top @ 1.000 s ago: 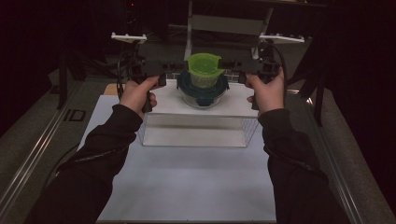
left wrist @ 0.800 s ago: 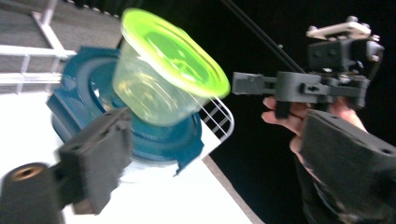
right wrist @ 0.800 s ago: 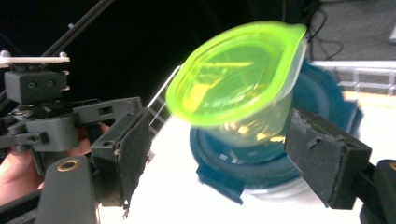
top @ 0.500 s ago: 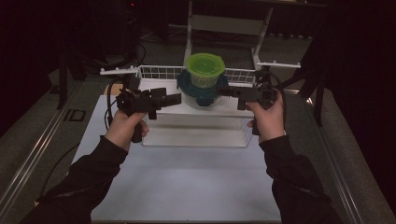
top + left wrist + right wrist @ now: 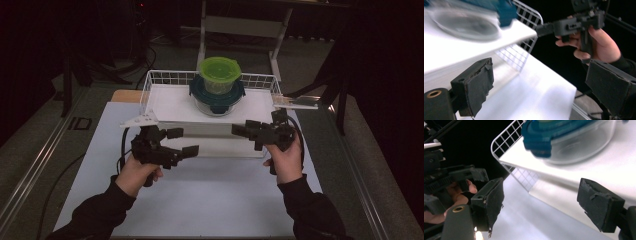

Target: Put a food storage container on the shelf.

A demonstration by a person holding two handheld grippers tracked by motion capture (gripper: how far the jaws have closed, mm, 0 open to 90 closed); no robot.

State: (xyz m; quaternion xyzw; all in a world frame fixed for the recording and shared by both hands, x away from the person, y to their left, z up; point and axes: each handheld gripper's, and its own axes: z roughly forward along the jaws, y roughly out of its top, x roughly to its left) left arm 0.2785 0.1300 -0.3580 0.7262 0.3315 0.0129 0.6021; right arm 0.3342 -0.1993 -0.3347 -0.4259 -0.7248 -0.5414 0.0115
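Observation:
A glass bowl with a teal lid (image 5: pixel 217 97) stands on a raised white platform (image 5: pixel 170 102) with a wire-mesh rim. A smaller green-lidded container (image 5: pixel 219 74) is stacked on top of it. My left gripper (image 5: pixel 184 141) is held low in front of the platform's left part and points right. Its jaws have just been opening and stand open with nothing between them (image 5: pixel 541 87). My right gripper (image 5: pixel 245 127) hovers in front of the platform's right part, points left and is open and empty (image 5: pixel 546 205). The bowl (image 5: pixel 584 142) sits above and beyond its jaws.
A white mat (image 5: pixel 200 200) covers the table in front of the platform. The wire mesh (image 5: pixel 524 15) rises along the platform's back and sides. Metal rails (image 5: pixel 30 165) run along the table's left and right edges. Dark stands and a frame are behind.
Both hands came down and back toward the person, from beside the platform to in front of it. The grippers turned from upright to level, facing each other.

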